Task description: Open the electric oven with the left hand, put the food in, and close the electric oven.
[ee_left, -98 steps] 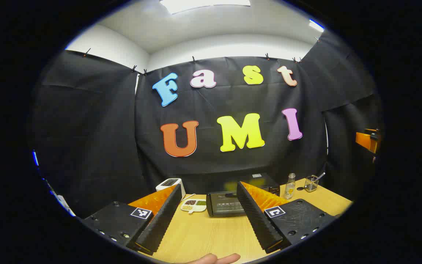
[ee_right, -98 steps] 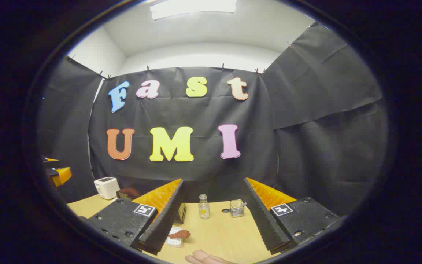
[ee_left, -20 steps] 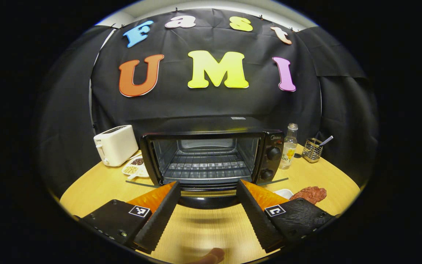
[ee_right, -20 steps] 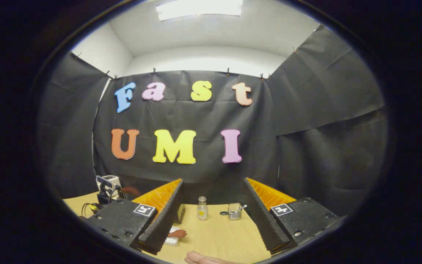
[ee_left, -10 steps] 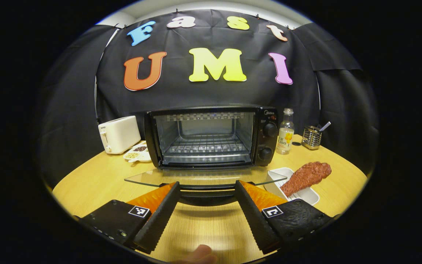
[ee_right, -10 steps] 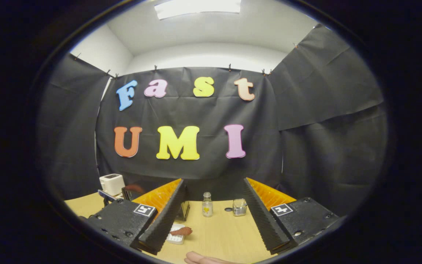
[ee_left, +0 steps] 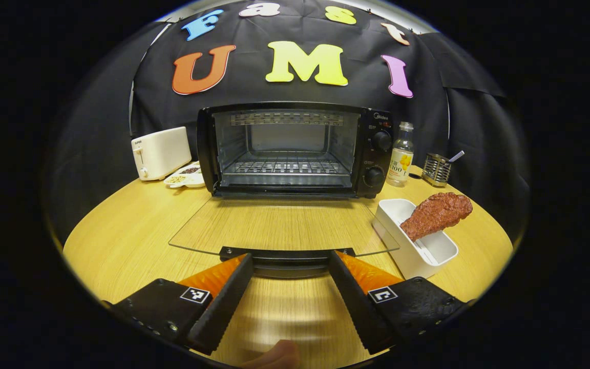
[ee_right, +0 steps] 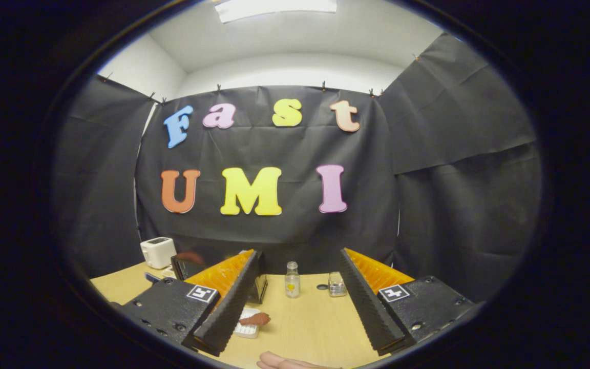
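The black electric oven [ee_left: 295,151] stands open at the back of the wooden table [ee_left: 121,241], its wire rack bare. Its glass door [ee_left: 279,225] lies flat toward me. The door's dark handle [ee_left: 287,256] sits right at the tips of my left gripper [ee_left: 290,259], whose jaws stand wide apart, open. The food, a reddish-brown piece of meat [ee_left: 436,214], rests across a white tray [ee_left: 418,253] right of the door. My right gripper [ee_right: 299,253] hangs open over the table with nothing in it; the meat [ee_right: 254,320] on the tray [ee_right: 248,330] lies beside its left finger.
Left of the oven are a white toaster [ee_left: 159,151] and a small dish of grains [ee_left: 185,179]. To its right stand a glass bottle [ee_left: 400,161] and a wire mesh holder [ee_left: 436,176]. A person's finger [ee_left: 274,356] shows at the bottom edge.
The oven door has swung from partly open down to flat, and my left gripper came back and down with the handle. The right gripper has barely moved.
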Available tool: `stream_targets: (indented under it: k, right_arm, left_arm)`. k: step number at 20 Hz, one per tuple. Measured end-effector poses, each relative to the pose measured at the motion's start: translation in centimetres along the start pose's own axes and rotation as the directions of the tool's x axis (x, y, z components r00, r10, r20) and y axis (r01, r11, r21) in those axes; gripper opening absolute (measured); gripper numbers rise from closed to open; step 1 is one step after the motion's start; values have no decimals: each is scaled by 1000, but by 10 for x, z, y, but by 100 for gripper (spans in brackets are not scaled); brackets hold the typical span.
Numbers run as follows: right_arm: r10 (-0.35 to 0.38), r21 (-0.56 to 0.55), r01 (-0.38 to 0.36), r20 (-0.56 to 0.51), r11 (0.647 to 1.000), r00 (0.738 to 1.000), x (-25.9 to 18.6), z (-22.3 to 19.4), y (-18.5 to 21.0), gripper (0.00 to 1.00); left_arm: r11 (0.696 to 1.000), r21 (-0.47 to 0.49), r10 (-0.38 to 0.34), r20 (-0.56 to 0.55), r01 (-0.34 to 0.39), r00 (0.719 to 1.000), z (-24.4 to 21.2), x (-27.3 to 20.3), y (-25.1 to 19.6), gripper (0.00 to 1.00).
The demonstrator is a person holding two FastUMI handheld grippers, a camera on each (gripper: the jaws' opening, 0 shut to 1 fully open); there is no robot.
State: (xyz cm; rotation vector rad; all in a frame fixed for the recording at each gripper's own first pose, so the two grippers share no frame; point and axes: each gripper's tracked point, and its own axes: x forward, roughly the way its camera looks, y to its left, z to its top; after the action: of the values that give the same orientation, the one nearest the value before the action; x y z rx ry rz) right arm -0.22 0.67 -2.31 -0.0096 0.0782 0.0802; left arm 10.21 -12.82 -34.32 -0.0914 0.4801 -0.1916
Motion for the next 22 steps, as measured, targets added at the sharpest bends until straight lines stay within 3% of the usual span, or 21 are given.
stream_targets:
  k: [5, 9, 11, 12, 15, 19, 22]
  right_arm:
    - [14, 8, -13, -77, 1000, 997, 13, -20, -1, 100]
    - [35, -4, -36, -176, 999, 984, 30, -50, 5, 100]
    - [72, 8, -72, -245, 997, 967, 39, -71, 14, 96]
    - [89, 18, -88, -281, 996, 956, 44, -82, 16, 100]
    - [155, 67, -140, -393, 988, 906, 58, -118, 26, 100]
    - [219, 153, -162, -535, 975, 816, 82, -170, 29, 100]
    - [231, 212, -121, -637, 970, 735, 92, -213, 26, 99]
  left_arm:
    - [1000, -15, 8, -26, -9, 1000, 2, -6, 6, 97]
    - [1000, -8, -14, 65, 15, 998, 33, -31, -3, 97]
    - [1000, -19, -19, 110, 21, 994, 52, -49, -4, 97]
    - [999, -28, -25, 144, 30, 989, 66, -60, -6, 97]
    - [998, -47, -18, 262, 31, 965, 113, -95, -8, 96]
    - [1000, -30, 12, 395, -1, 919, 165, -147, 0, 96]
    - [1000, 19, -22, 430, 16, 903, 181, -179, -8, 96]
